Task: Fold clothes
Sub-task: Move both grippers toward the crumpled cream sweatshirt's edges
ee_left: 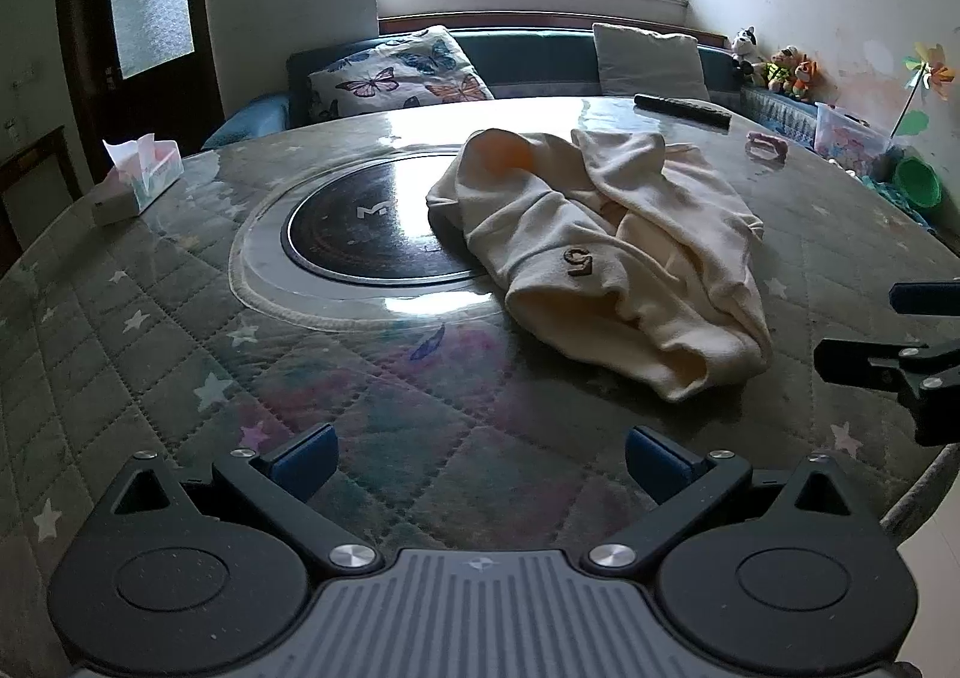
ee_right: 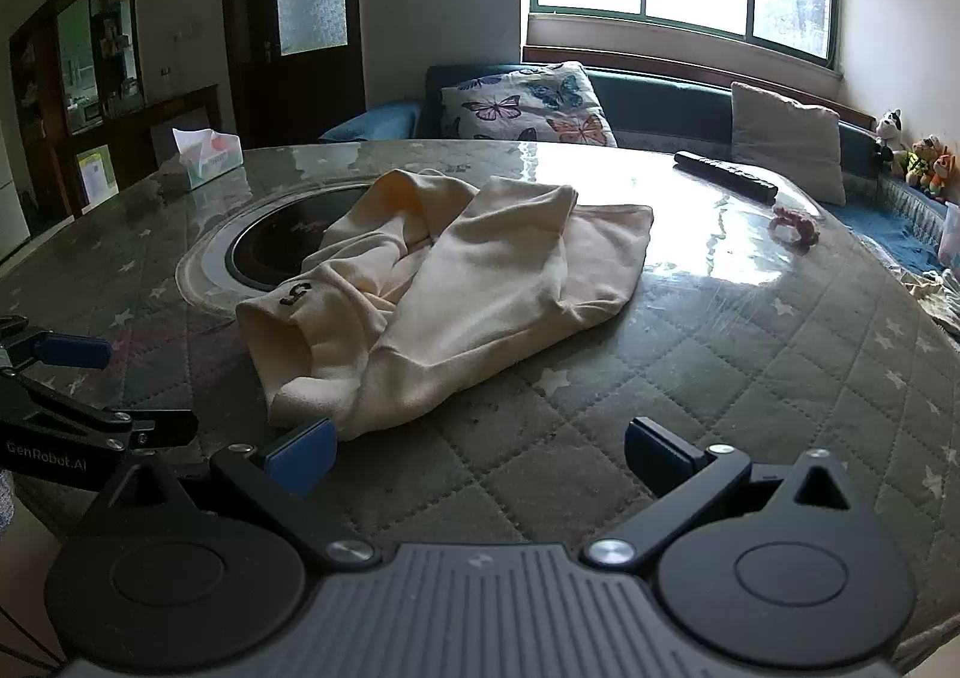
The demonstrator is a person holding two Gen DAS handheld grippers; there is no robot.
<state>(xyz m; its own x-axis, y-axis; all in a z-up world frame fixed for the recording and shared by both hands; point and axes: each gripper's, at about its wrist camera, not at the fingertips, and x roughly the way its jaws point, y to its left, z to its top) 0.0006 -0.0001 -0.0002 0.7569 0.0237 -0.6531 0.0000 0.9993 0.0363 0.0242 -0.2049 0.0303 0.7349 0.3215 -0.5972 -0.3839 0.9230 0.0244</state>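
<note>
A cream garment (ee_left: 606, 252) lies crumpled on the round table, a small brown "5" on one cuff; the right wrist view shows the same garment (ee_right: 456, 282) from its near hem. My left gripper (ee_left: 480, 465) hovers open over bare quilted cover, the cloth ahead and to its right. My right gripper (ee_right: 480, 456) is open too, its left blue pad (ee_right: 303, 453) just short of the garment's near edge, nothing between the jaws. Each gripper shows at the other view's edge: the right gripper (ee_left: 900, 336), the left gripper (ee_right: 114, 387).
The table (ee_left: 150, 354) has a quilted star cover under glass and a dark round hob (ee_left: 372, 222) partly under the cloth. A tissue box (ee_left: 141, 177), a remote (ee_right: 726, 174) and a pink clip (ee_right: 795, 225) lie on it. A sofa with cushions (ee_right: 528, 105) stands behind.
</note>
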